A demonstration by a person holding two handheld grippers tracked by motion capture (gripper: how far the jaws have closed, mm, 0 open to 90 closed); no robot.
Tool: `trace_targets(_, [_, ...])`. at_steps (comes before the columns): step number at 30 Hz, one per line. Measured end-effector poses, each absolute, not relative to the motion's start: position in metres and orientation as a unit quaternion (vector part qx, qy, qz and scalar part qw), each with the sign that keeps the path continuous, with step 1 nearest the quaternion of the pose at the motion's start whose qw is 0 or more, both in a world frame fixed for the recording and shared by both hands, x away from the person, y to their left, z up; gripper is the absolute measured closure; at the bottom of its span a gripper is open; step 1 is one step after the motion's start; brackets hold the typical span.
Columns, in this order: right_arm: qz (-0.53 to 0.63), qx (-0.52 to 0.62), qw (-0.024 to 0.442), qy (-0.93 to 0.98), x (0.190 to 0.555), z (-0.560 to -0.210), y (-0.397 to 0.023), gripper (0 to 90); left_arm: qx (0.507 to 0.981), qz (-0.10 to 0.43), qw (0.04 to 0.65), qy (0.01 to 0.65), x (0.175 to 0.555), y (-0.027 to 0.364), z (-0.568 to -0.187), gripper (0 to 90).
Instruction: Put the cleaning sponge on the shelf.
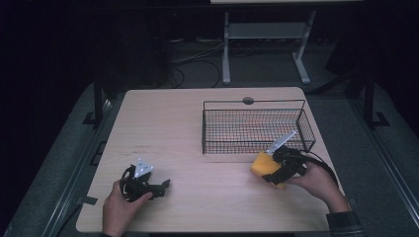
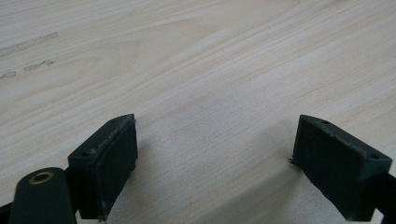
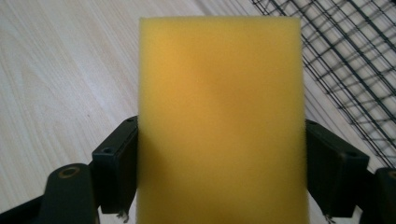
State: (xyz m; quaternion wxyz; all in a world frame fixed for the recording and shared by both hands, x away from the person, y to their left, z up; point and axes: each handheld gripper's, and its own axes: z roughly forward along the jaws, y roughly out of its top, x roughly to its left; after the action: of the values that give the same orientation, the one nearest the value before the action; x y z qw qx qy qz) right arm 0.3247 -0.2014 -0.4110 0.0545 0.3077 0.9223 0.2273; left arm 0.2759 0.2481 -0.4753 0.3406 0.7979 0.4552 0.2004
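A pale wooden table (image 1: 188, 128) takes up most of the high view, its grain running in long light streaks that also show close up under the left gripper's jaws. On the far right part of the table stands a black wire basket (image 1: 257, 127), rectangular and open at the top, with the wood showing through its mesh; its near wall lies just beyond the right hand, and in the right gripper view its grid crosses the upper right corner. The next largest thing is the yellow sponge (image 3: 219, 121), a flat rectangular block with a fine, even surface. It sits on the near side of the basket, outside it, toward the table's right edge, and it is held between the jaws of the right gripper (image 1: 277, 170), whose two black pads press against its long sides, so this gripper is clamped on the sponge. In the high view the sponge juts out to the left of that gripper as an orange-yellow wedge (image 1: 263, 165), close to the table. The left gripper (image 1: 160, 187) is at the near left of the table, well apart from the sponge and basket, in the person's left hand; its jaws stand wide apart with only bare wood between them.
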Motion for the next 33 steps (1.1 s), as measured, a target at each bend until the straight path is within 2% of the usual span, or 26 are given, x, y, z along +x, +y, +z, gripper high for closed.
trace_targets(33, [0.236, 0.357, 0.084, 0.9, 0.329, -0.369, -0.247, 22.4, 0.798, 0.201, 0.34, 0.455, 0.276, 0.248, -0.475, 13.0])
